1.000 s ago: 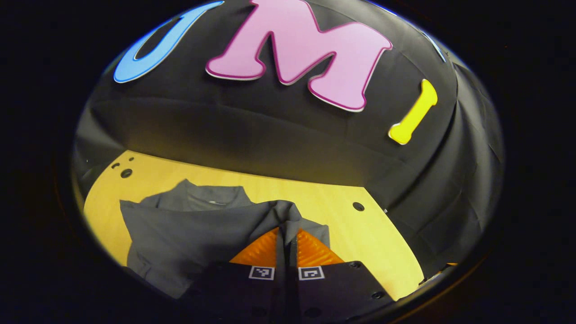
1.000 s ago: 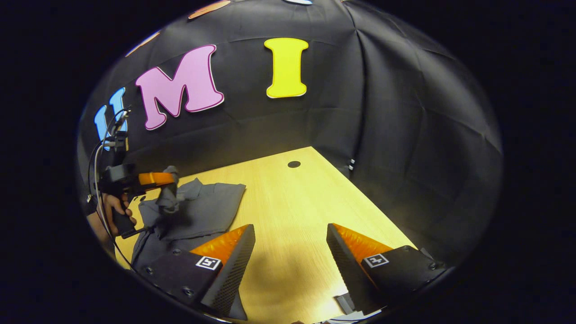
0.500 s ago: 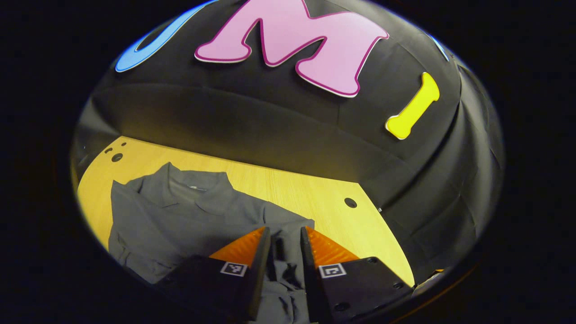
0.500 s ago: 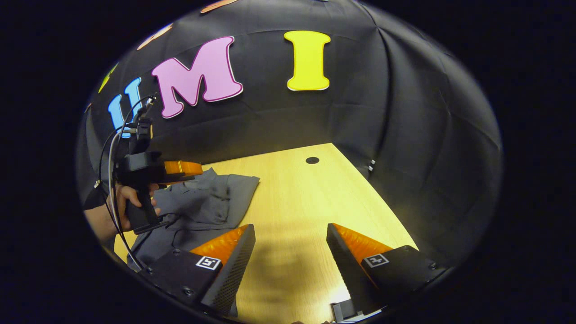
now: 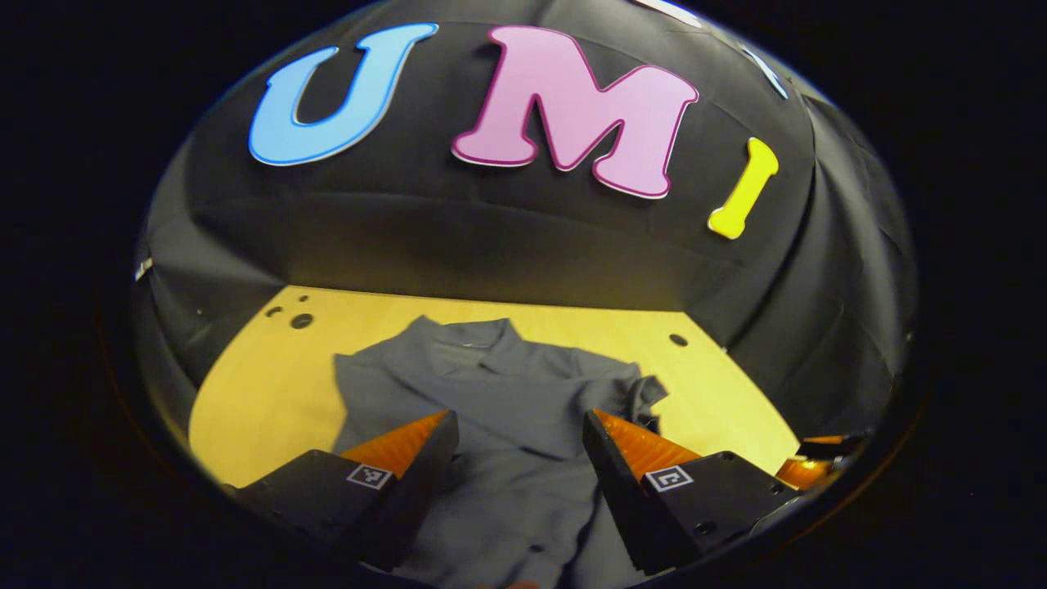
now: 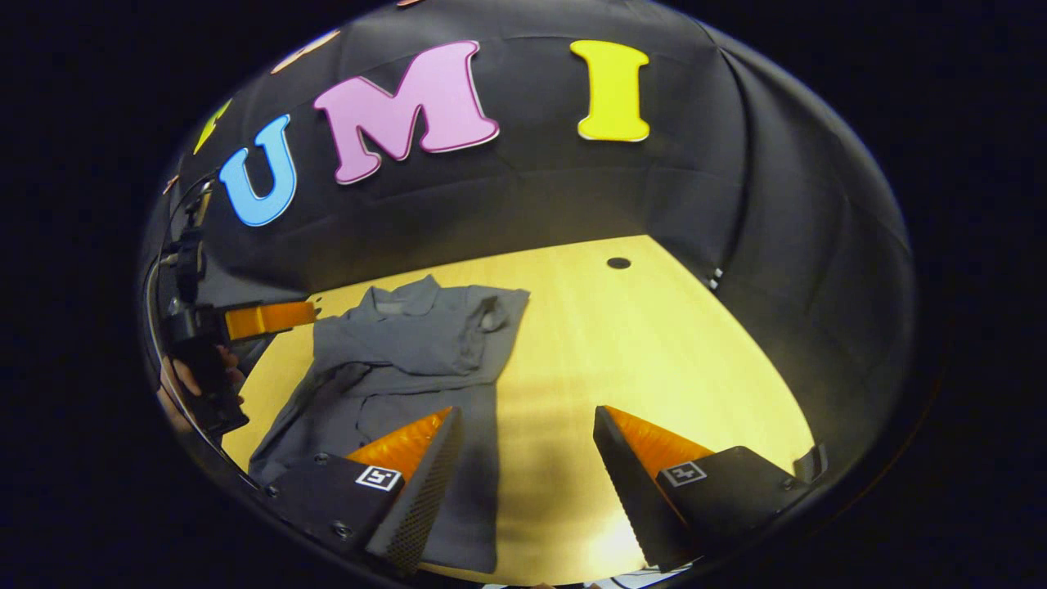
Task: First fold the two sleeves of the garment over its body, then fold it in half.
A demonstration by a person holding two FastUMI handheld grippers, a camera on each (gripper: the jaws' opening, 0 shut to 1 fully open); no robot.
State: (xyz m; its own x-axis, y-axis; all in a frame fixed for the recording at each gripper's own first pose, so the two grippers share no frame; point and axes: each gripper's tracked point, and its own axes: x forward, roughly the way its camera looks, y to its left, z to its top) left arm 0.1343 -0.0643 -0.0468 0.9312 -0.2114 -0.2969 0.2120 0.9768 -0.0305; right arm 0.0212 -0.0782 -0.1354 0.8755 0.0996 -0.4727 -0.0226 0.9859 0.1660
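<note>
A grey collared garment (image 5: 499,409) lies flat on the yellow wooden table (image 5: 270,384), collar toward the back wall. Both sleeves lie folded over its body, one cuff bunched at the garment's right edge (image 5: 646,393). My left gripper (image 5: 517,446) hovers open above the lower body of the garment, nothing between its fingers. In the right gripper view the garment (image 6: 409,352) lies to the left, and my right gripper (image 6: 527,442) is open above its right edge and the bare table. The left gripper (image 6: 266,319) shows at far left, held by a hand (image 6: 184,384).
The table (image 6: 654,343) has bare surface to the right of the garment, with a round hole (image 6: 618,263) near the back right corner and small holes (image 5: 301,321) at the back left. Black cloth walls close in the table on all sides.
The left gripper opened and let go of the sleeve, which now lies on the garment's body. It then drew back and to the left. The right gripper swung left toward the garment.
</note>
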